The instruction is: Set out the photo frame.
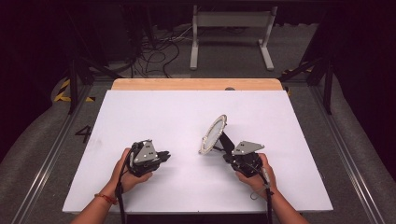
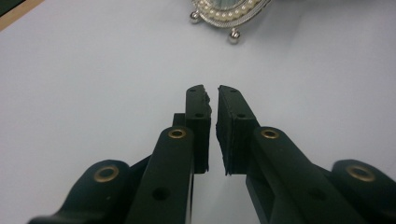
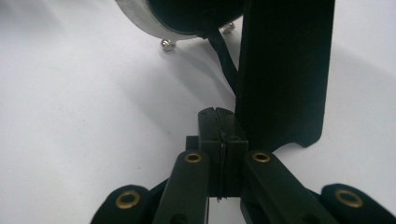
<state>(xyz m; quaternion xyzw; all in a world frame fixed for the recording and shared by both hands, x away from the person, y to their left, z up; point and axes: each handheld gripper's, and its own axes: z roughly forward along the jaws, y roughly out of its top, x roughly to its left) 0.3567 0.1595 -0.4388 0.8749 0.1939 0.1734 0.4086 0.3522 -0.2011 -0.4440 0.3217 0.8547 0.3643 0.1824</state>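
The left gripper (image 1: pixel 161 155) hovers well left of the oval pearl-rimmed mirror (image 1: pixel 213 134), jaws narrow with nothing between them. The mirror stands tilted on the white worktop (image 1: pixel 140 112), propped on its black stand (image 3: pixel 285 70). The right gripper (image 3: pixel 218 126), jaws pressed together and empty, sits against the stand's foot behind the mirror. It looks like the mirror is being set upright; next the right gripper should probably nudge the stand until it steadies.
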